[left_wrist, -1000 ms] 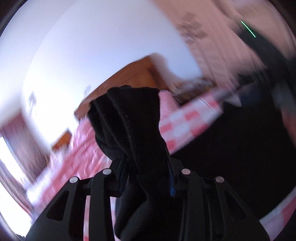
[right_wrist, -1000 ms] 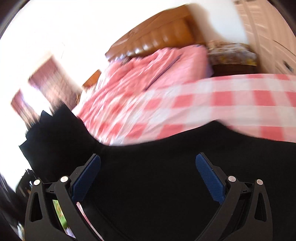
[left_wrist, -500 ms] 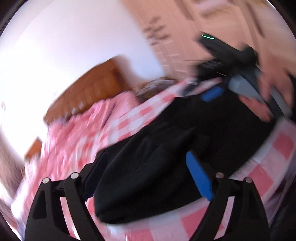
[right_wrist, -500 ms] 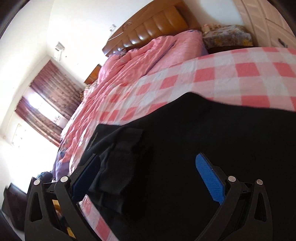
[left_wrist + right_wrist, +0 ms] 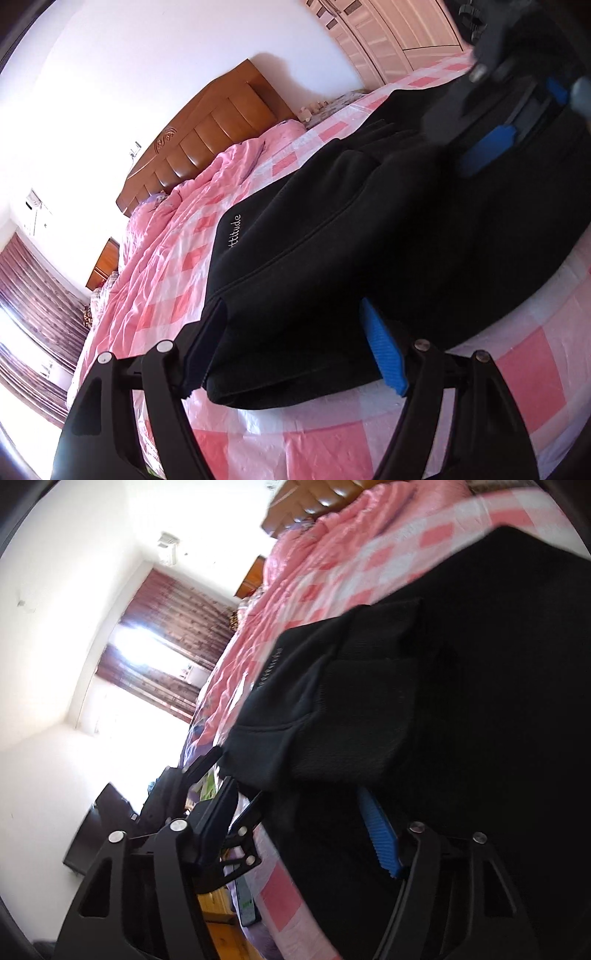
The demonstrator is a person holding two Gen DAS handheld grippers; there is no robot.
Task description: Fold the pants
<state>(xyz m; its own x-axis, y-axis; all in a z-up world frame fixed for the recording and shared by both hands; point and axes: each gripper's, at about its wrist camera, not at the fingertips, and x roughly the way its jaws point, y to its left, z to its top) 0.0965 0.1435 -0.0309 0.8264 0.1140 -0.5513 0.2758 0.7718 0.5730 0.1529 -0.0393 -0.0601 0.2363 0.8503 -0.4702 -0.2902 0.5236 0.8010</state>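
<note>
A second before, the left claw (image 5: pixel 295 350) held a bunch of black cloth up in the air; in this moment the cloth was let go, and the black fleece pants with a small white word printed near one edge (image 5: pixel 369 229) lay on the bed with the pink and white checked sheet (image 5: pixel 517 376). One part of the pants was already laid over another, so I judge that one fold was just finished and the next fold could begin.

The jaws of the left claw had opened and then closed a little again. They stood apart, one on each side of the near folded corner of the pants. The blue pad (image 5: pixel 384 354) was just beside the cloth, and the dark finger on the other side was at the cloth edge, but I did not see them press it.

The right claw (image 5: pixel 295 808) had just been closing from wide open. In the left wrist view it was low over the far part of the pants. In its own view the thick folded edge lay between its fingers, and its blue pad (image 5: pixel 380 834) was close against the cloth. Whether it already clamped the cloth, I cannot tell.

The wooden headboard (image 5: pixel 207 136) stood well apart.
</note>
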